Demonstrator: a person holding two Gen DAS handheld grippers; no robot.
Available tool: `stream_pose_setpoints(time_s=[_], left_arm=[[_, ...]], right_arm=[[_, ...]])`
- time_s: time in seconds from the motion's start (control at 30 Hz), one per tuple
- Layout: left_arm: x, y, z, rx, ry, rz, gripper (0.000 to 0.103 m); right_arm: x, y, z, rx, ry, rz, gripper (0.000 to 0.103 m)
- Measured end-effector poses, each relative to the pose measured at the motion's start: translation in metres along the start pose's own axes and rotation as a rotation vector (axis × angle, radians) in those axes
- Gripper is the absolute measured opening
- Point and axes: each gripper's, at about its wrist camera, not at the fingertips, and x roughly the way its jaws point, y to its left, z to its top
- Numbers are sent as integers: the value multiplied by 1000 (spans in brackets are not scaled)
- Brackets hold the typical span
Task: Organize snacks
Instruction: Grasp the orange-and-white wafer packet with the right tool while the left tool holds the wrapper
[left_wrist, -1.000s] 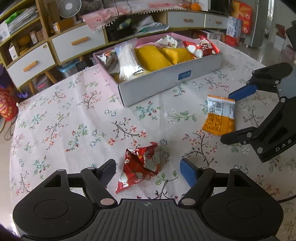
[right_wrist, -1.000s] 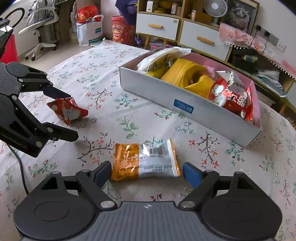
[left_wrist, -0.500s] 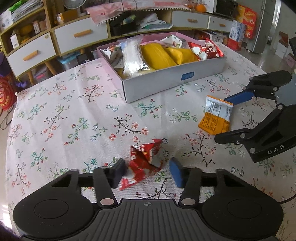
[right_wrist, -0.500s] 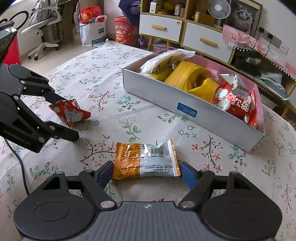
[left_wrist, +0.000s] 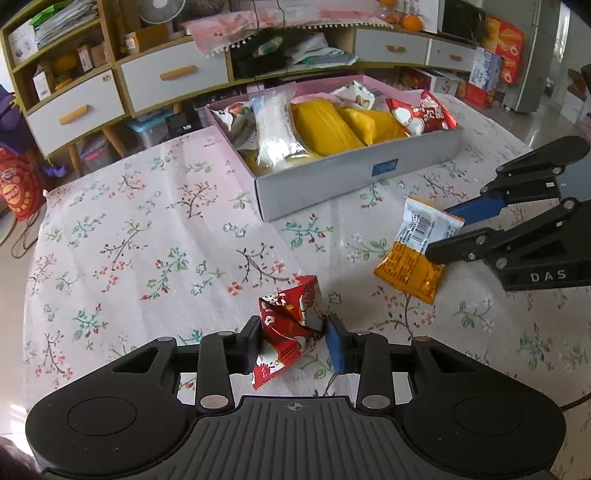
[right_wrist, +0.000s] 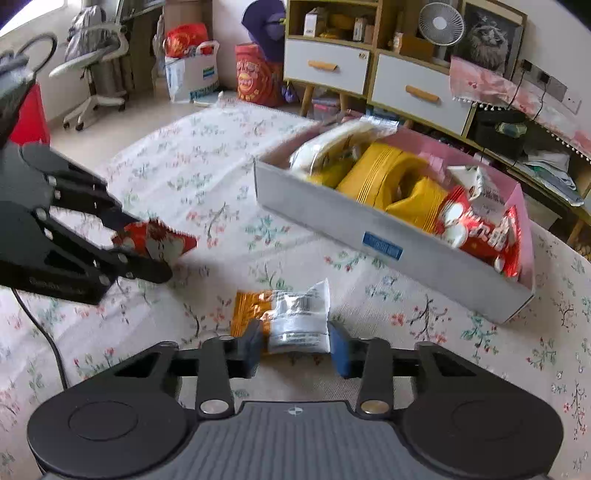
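My left gripper (left_wrist: 293, 341) is shut on a crumpled red snack packet (left_wrist: 290, 326) and holds it just above the floral tablecloth; the packet also shows in the right wrist view (right_wrist: 155, 240). My right gripper (right_wrist: 295, 345) is shut on an orange and white snack packet (right_wrist: 291, 319), which also shows in the left wrist view (left_wrist: 417, 251), lifted a little off the cloth. A grey open box (left_wrist: 354, 177) with a pink inside holds yellow, white and red snack bags and stands behind both packets; it also shows in the right wrist view (right_wrist: 380, 236).
The round table has a floral cloth (left_wrist: 129, 240). Behind it stand cabinets with white drawers (left_wrist: 173, 77) and shelves with clutter. In the right wrist view an office chair (right_wrist: 96, 74) and bags (right_wrist: 192, 70) stand on the floor beyond the table edge.
Both grippers have closed: the left on the red packet, the right on the orange and white packet. Both packets are now raised slightly off the cloth.
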Motion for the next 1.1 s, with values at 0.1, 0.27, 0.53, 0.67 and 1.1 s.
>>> stream_pose_setpoints(time_s=[0.1,0.27,0.53,0.67,1.1], left_arm=[[1,-3,4,-2,1,1,34],[6,-11,8,13,14,-3,34],[12,-19,8,47,35,5,34],[11,-16,8,38,41,10,34],[7,-14,8,34,31,26,34]], right_arm=[[-1,-4,2,-2,4,-12,10],[4,-5,-1,-4,38,-4,31],[9,3,5,-4,27,-17,58],[17,10,7,-6,40,-4,58],[21,24,10,-61,48,-11,32]])
